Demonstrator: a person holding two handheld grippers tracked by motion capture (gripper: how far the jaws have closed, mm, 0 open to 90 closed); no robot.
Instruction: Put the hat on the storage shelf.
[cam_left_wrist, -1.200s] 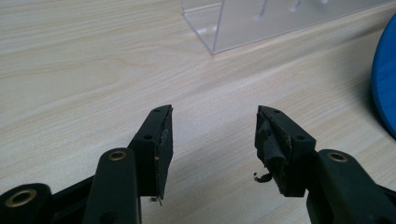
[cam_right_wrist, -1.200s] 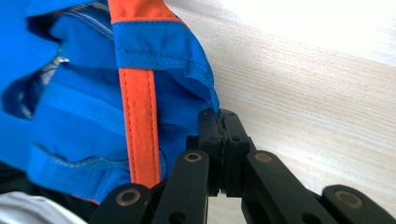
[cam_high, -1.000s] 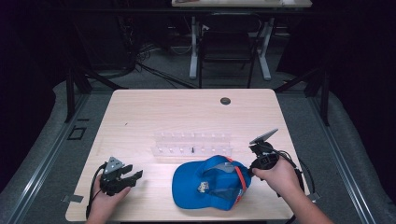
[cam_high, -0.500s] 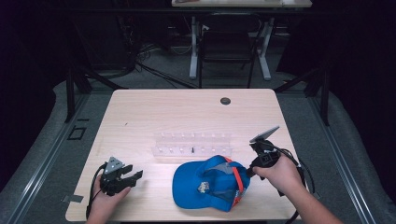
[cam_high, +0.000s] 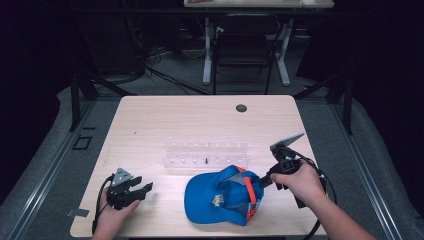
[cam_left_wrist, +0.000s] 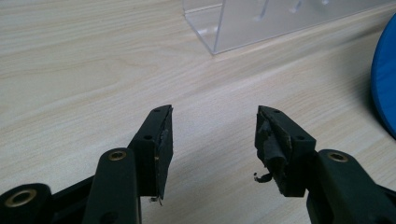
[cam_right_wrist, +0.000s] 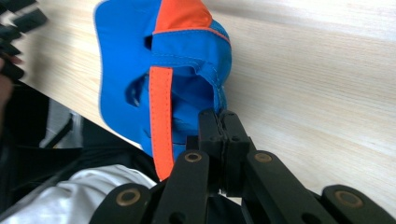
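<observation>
While our right gripper is clenching the blue cap at its back edge, the cap is lying on the bench. Our left gripper is resting apart, jaws spread.

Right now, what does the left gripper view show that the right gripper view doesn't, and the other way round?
Left gripper view alone: the left claw standing open over bare wood, with a corner of the clear rack ahead of it. Right gripper view alone: the right claw shut on the cap's back edge, beside its orange strap, and a white sleeve below the table edge. Both share the wooden table and some of the blue cap, which in the left gripper view is just a sliver at the right edge.
</observation>
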